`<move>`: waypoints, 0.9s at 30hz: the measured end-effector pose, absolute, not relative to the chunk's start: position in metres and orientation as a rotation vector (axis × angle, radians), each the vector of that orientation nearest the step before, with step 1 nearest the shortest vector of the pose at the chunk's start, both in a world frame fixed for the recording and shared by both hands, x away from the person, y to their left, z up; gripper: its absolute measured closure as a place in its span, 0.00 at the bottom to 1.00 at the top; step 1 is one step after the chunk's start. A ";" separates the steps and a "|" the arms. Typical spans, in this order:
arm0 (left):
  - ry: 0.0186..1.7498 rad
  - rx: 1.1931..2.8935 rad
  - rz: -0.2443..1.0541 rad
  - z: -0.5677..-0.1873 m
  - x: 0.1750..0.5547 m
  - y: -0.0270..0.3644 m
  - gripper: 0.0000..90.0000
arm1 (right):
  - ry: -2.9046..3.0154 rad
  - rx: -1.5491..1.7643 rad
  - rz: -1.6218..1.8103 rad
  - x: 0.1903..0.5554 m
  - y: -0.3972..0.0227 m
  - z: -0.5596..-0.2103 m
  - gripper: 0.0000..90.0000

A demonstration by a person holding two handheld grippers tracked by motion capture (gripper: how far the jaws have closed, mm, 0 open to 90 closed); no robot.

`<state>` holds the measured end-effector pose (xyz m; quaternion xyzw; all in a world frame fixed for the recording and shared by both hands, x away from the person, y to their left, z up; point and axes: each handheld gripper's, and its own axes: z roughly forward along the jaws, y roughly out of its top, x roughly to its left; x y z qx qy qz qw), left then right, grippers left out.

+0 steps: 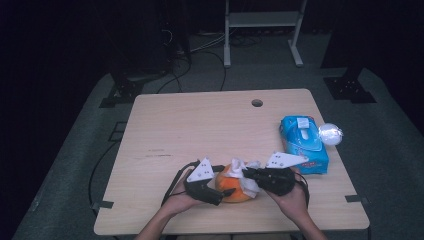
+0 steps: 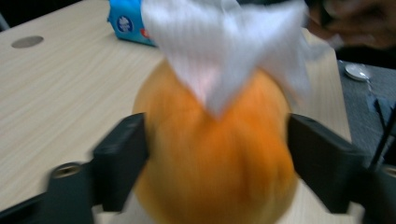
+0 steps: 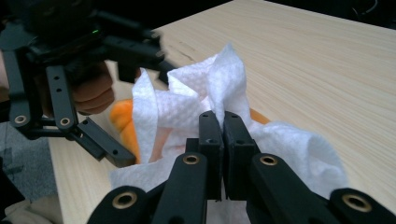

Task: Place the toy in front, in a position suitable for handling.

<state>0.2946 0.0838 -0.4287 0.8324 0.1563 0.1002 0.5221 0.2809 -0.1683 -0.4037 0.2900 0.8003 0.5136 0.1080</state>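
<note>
I've got the orange fruit (image 2: 215,158) at the near table (image 1: 200,125) edge, my left gripper (image 1: 214,192) straddling it, jaws wide against its sides. My right gripper (image 3: 223,122) is pinched tight on the tissue (image 3: 196,102), draped over the top. Wiping looks underway; sides and underside remain.

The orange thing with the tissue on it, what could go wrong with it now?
1. The left gripper has its jaws around the round orange thing, but whether they press it is unclear, so it might roll away.
2. The right gripper pinches only a thin fold of the white tissue; a hard rub could tear it or pull it free.
3. The tissue pack lies near the table's edge and could get knocked off.
</note>
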 end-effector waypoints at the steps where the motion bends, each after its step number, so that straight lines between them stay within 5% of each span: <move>1: 0.373 1.993 0.243 -0.428 0.294 0.082 0.19 | 2.363 0.842 1.522 0.280 -0.166 -0.403 0.96; 6: 0.358 2.029 0.280 -0.429 0.294 0.088 0.40 | 2.348 0.853 1.496 0.281 -0.169 -0.401 0.96; 13: 0.387 2.025 0.213 -0.432 0.300 0.102 0.40 | 2.348 0.979 1.394 0.293 -0.192 -0.415 0.96; 15: 0.412 2.018 0.173 -0.431 0.303 0.103 0.37 | 2.354 0.991 1.410 0.293 -0.193 -0.416 0.96; 19: 0.527 1.988 0.058 -0.427 0.310 0.101 0.14 | 2.374 0.948 1.438 0.288 -0.187 -0.414 0.96; 22: 0.530 2.006 0.054 -0.428 0.312 0.098 0.09 | 2.408 0.910 1.523 0.283 -0.181 -0.412 0.96; 27: 0.480 2.011 0.150 -0.426 0.304 0.095 0.36 | 2.381 0.912 1.553 0.282 -0.179 -0.408 0.96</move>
